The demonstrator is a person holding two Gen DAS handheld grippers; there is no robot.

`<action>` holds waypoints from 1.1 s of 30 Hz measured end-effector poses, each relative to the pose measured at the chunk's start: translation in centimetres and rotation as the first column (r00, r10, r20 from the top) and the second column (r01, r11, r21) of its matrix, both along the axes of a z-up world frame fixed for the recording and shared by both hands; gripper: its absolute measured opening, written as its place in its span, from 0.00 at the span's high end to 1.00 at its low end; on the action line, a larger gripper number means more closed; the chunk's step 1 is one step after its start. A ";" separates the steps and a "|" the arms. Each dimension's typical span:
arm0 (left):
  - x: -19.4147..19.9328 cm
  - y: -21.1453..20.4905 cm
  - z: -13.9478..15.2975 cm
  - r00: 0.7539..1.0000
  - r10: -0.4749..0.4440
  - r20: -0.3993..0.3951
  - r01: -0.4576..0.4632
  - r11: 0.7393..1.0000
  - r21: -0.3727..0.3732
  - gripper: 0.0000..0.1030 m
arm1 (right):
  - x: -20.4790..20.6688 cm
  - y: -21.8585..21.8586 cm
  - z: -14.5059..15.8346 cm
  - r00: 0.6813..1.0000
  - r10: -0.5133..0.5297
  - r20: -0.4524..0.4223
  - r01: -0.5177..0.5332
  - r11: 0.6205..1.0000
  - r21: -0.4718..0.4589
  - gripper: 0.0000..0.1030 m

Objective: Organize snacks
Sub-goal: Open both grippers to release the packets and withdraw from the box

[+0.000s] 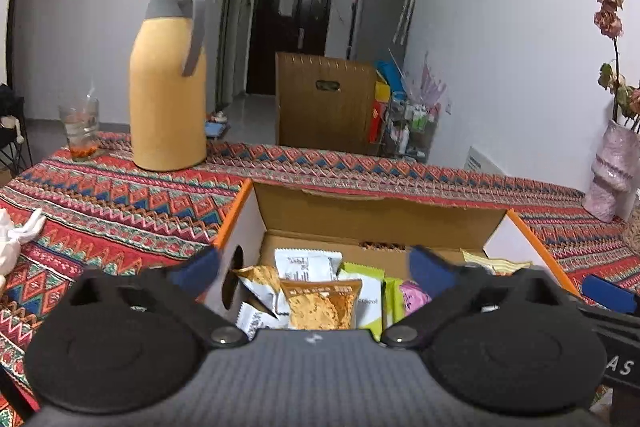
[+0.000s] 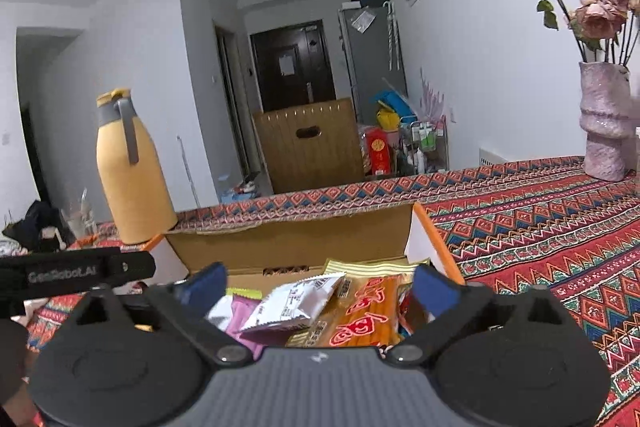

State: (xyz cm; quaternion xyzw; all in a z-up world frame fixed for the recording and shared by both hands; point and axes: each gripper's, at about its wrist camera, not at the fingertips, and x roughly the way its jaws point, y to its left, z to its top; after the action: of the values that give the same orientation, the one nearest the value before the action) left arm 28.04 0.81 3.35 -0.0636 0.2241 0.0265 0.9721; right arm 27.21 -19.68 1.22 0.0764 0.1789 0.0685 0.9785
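Both grippers hover over an open cardboard box (image 1: 380, 215) w/ orange-edged side walls, sitting on a red patterned tablecloth (image 1: 120, 195).

Left gripper (image 1: 314, 267): jaws spread wide, nothing between the blue pads; left pad sits outside the box's left wall by the oval handle hole, right pad over the box interior. Below it lie snack packets: a brown chip-type pack (image 1: 322, 303), white sachets (image 1: 306, 263), green-and-white pack (image 1: 366, 291), pink pack (image 1: 414, 297).

Right gripper (image 2: 320, 283): also wide, holding nothing. Under it a white sachet (image 2: 296, 301) lies tilted on top of an orange pack w/ red characters (image 2: 368, 311); purple pack (image 2: 240, 315) to the left. Right pad is just beside the box's right orange edge.

Free cloth: broad bare stretch right of the box up to the pink vase (image 2: 604, 123) w/ dried roses at the far right corner. Left side: yellow thermos jug (image 1: 168, 83) and a glass (image 1: 80, 127) stand near the far table edge, well apart from the box. Far edge of table runs just behind the box's back flap.
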 end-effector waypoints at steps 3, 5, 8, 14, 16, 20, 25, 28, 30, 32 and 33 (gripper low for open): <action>-0.1 0.1 0.1 1.000 0.001 0.003 -0.001 1.000 -0.007 0.00 | -0.3 -0.2 0.1 1.000 -0.003 0.004 0.003 1.000 0.005 0.00; 0.0 0.2 0.1 1.000 0.004 -0.004 -0.004 1.000 -0.016 0.00 | -0.4 -0.2 0.2 1.000 -0.004 0.007 0.004 1.000 0.006 0.00; 0.1 0.5 -0.1 1.000 0.011 -0.015 -0.011 1.000 -0.024 0.00 | -0.6 -0.2 0.2 1.000 -0.005 0.011 0.005 1.000 0.005 0.00; -0.2 0.5 -0.1 1.000 0.017 -0.016 -0.018 0.999 -0.033 0.00 | -0.8 -0.1 0.4 1.000 -0.017 0.013 0.017 1.000 0.001 0.00; -0.3 0.5 0.0 1.000 0.018 -0.014 -0.018 0.999 -0.032 0.00 | -0.9 -0.1 0.5 1.000 -0.018 0.014 0.018 1.000 0.001 0.00; -0.3 0.5 -0.1 1.000 0.018 -0.015 -0.018 0.999 -0.031 0.00 | -1.0 -0.1 0.5 1.000 -0.018 0.016 0.019 1.000 -0.003 0.00; -0.4 0.6 0.0 1.000 0.021 -0.014 -0.021 0.999 -0.038 0.00 | -1.1 0.0 0.5 1.000 -0.015 0.013 0.015 1.000 -0.005 0.00; -0.4 0.7 0.1 1.000 0.024 -0.018 -0.025 0.999 -0.043 0.00 | -1.1 0.0 0.5 1.000 -0.016 0.013 0.016 1.000 -0.009 0.00; -0.5 0.7 0.1 1.000 0.020 -0.023 -0.021 0.999 -0.048 0.00 | -1.2 0.0 0.5 1.000 -0.016 0.017 0.016 1.000 -0.014 0.00; -0.7 0.7 0.3 0.999 0.024 -0.026 -0.025 0.998 -0.050 0.00 | -1.4 0.1 0.5 1.000 -0.012 0.025 0.012 1.000 -0.021 0.00; -0.8 0.7 0.4 0.999 0.029 -0.029 -0.031 0.998 -0.051 0.00 | -1.6 0.2 0.6 0.999 -0.010 0.031 0.011 1.000 -0.026 0.00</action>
State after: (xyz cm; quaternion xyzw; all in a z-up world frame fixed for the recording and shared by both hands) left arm 27.28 1.55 3.78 -0.0918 0.2376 0.0362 0.9663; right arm 25.63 -19.47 1.79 0.0632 0.1641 0.0623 0.9824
